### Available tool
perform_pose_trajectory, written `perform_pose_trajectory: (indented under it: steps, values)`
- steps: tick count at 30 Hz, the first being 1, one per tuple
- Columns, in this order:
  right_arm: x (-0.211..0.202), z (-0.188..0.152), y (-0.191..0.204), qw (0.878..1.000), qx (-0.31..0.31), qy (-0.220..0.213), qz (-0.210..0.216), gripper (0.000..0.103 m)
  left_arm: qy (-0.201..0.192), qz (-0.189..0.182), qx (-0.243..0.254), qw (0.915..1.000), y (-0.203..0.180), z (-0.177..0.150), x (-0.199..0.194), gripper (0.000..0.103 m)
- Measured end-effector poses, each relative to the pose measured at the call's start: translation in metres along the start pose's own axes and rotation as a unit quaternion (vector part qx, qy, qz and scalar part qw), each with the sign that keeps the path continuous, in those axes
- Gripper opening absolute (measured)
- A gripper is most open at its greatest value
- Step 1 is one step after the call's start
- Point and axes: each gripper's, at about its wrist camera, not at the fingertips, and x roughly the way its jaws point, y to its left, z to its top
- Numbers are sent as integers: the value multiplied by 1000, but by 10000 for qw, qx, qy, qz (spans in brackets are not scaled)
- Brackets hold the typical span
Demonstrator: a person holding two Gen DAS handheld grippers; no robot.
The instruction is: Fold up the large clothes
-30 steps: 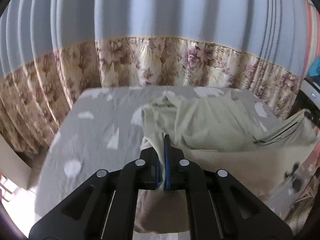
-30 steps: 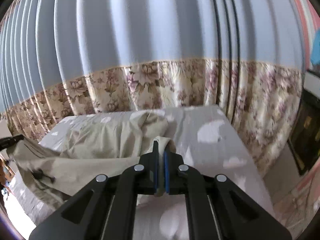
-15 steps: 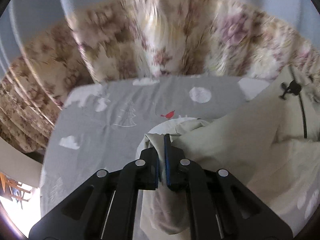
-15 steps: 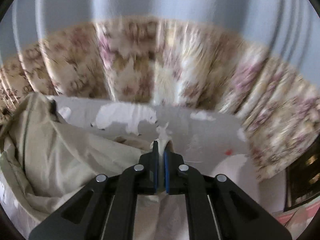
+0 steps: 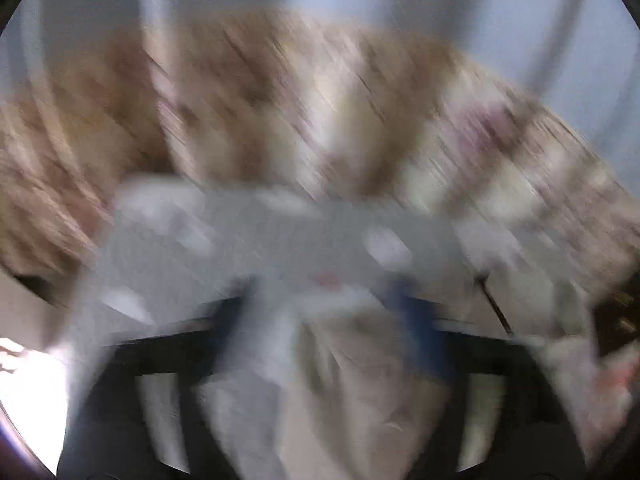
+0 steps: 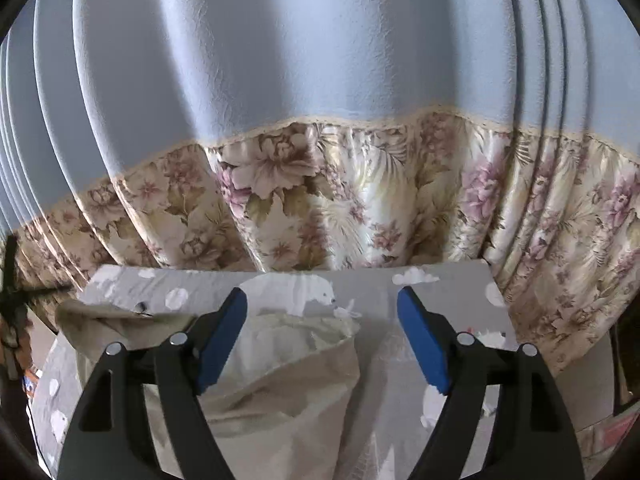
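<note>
Behind the bed (image 6: 440,284), a blue curtain (image 6: 320,60) with a floral lower band hangs close to its far edge; the grey printed sheet carries the beige garment (image 6: 280,380) on its near left part. Right gripper (image 6: 322,312) fingers (image 6: 420,340) are opening, the garment's edge lying loose between them, ungripped. Left gripper (image 5: 324,312) view is heavily blurred; its fingers are spreading over pale cloth.

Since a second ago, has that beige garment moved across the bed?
Yes. The beige garment has been carried toward the floral curtain; its edge now lies near the far end of the grey bedsheet, under the opening right gripper.
</note>
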Motion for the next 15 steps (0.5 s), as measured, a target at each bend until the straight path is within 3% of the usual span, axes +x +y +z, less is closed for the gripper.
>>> perform_pose_trajectory:
  steps: [2,3,9,15]
  values:
    - [2,-10,0,10000,-28,73,-38,78,-391,389,13,9985,4,2,-19,100]
    - [3,-14,-2,9999,-49,101,-66,78,-358,346,58,9987,4,-2,-24,100]
    - [33,-62,13,9968,-405,679,92,78,85,183,905,9957,-24,-78,-17,100]
    - [97,-91,28,9894,-577,1331,89,78,698,233,939,9929,-38,-101,46,99]
